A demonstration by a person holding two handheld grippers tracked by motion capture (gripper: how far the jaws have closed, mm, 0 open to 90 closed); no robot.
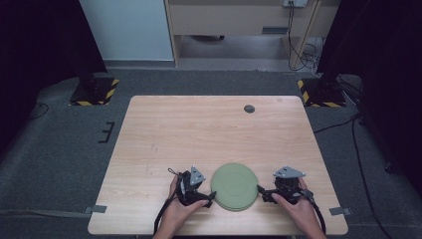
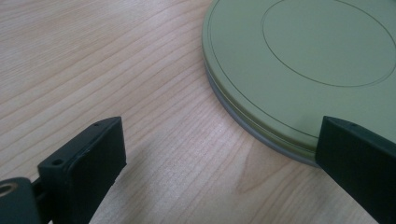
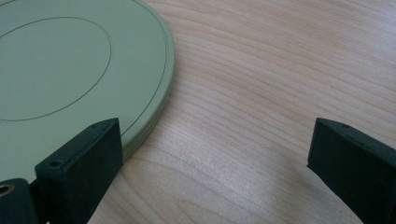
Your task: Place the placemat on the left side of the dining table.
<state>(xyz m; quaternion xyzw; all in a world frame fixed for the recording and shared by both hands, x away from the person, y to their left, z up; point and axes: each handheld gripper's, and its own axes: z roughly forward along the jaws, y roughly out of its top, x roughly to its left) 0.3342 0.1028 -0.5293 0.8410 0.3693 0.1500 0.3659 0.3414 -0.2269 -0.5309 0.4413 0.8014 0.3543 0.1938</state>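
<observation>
High view: the left gripper [image 1: 208, 198] sits at 9 o'clock of the round, flat green plastic plate [image 1: 234, 185], jaws spread wide, holding nothing. The right gripper [image 1: 261, 191] sits at 3 o'clock, likewise wide and empty. Both flank the plate's rim on the light wooden table [image 1: 199, 129], near its front edge. Beyond, at 12 o'clock, lies a small grey round cable port [image 1: 249, 108].

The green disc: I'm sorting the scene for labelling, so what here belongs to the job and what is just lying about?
In the job:
green disc, flat on the table
left gripper, open at its left edge
right gripper, open at its right edge

Just there:
table
dark round cap near the table's far edge
</observation>
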